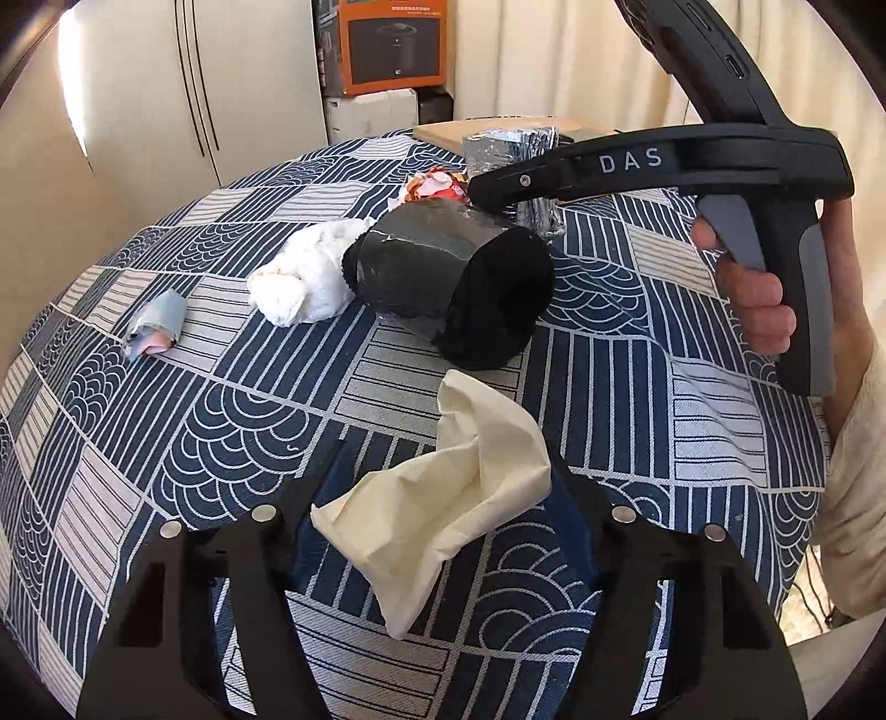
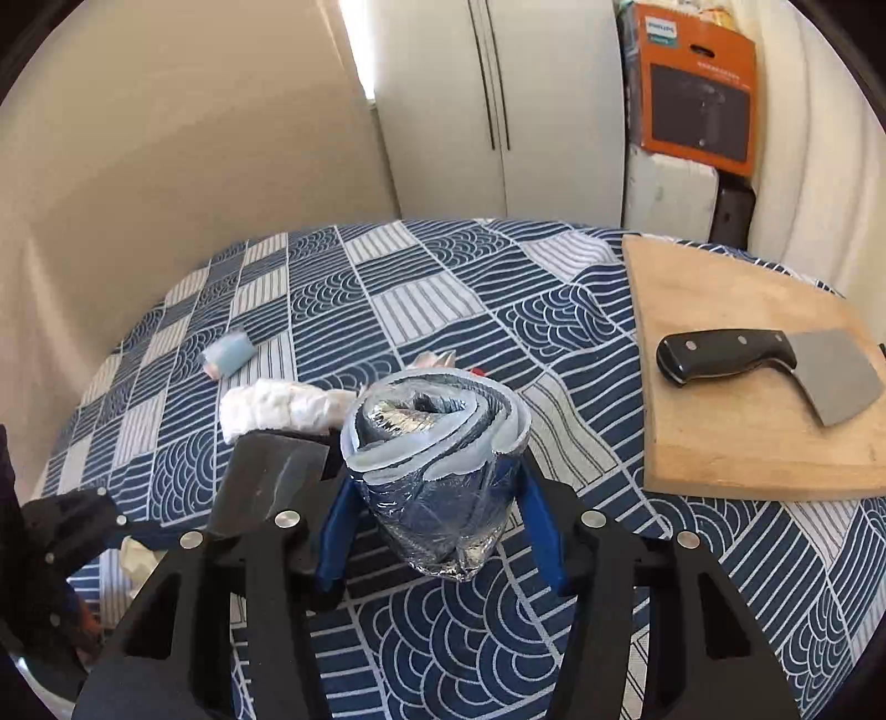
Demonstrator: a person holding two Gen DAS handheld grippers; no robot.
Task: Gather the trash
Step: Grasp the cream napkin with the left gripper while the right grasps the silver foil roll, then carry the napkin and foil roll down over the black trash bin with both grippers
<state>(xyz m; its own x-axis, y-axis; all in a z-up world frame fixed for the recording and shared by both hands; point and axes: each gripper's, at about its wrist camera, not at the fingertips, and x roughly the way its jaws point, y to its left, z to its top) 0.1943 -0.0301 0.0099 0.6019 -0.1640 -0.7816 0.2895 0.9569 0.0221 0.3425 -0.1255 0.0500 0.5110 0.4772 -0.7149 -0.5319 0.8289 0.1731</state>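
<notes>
My left gripper (image 1: 443,487) is shut on a crumpled cream paper (image 1: 443,498) just above the blue patterned tablecloth (image 1: 221,415). My right gripper (image 2: 437,487) is shut on a silver foil roll (image 2: 437,476) and holds it over the table; the roll also shows in the left wrist view (image 1: 509,147). A black roll (image 1: 454,277), a white tissue wad (image 1: 304,277), a small blue wrapper (image 1: 155,327) and colourful scraps (image 1: 437,183) lie on the cloth ahead of the left gripper.
A wooden cutting board (image 2: 775,432) with a cleaver (image 2: 775,365) lies at the right of the table. An orange box (image 1: 393,44) and white cupboard (image 1: 166,83) stand behind. The right hand-held device (image 1: 775,183) hangs over the table's right side.
</notes>
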